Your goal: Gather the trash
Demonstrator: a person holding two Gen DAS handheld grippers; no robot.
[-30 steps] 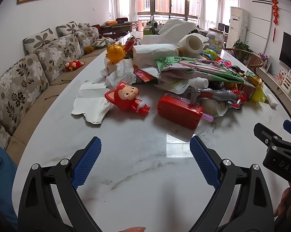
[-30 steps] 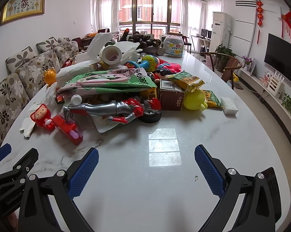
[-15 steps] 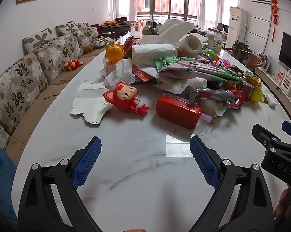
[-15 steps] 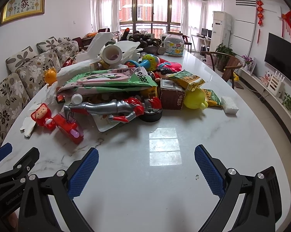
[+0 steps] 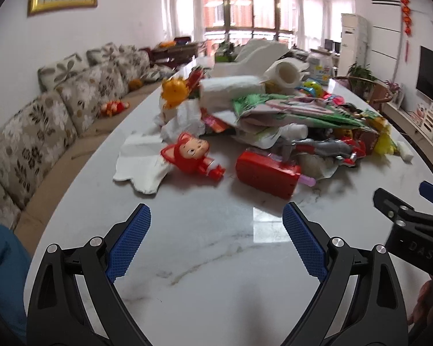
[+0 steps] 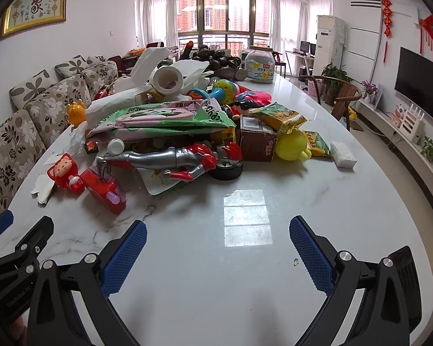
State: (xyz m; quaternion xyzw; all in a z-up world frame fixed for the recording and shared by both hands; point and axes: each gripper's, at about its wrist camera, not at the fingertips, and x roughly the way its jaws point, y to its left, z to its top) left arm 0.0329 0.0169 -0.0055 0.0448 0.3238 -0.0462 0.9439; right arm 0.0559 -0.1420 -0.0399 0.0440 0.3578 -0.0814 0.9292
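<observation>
Both pairs of jaws stand wide apart and hold nothing: the left gripper [image 5: 216, 240] and the right gripper [image 6: 217, 252] hang low over the bare near end of the white marble table [image 6: 245, 274], side by side, each pointing forward at the heap of clutter [image 6: 170, 127] that lies ahead of them. The nearest loose trash is the torn white paper [image 5: 140, 164], which lies ahead and to the left of the left jaws, flat on the table, its ragged edge toward them, touching the red doll [image 5: 192, 157] on its right side. From the right gripper the same paper is far off to the left, past the red toy block [image 6: 104, 190], so the left one looks the nearer and better placed for it. The paper is thin, limp and creased, with no clear long axis; it will likely need pinching at a raised edge, since it lies flush with the surface. Further ahead, a crumpled tissue [image 5: 184, 121] sits just beyond the doll, and rolls of white paper [image 5: 230, 92] top the heap. Ahead and right of the right jaws lie a yellow snack packet [image 6: 279, 115] and a small white block [image 6: 343, 158], mixed among toys that are probably not trash.
</observation>
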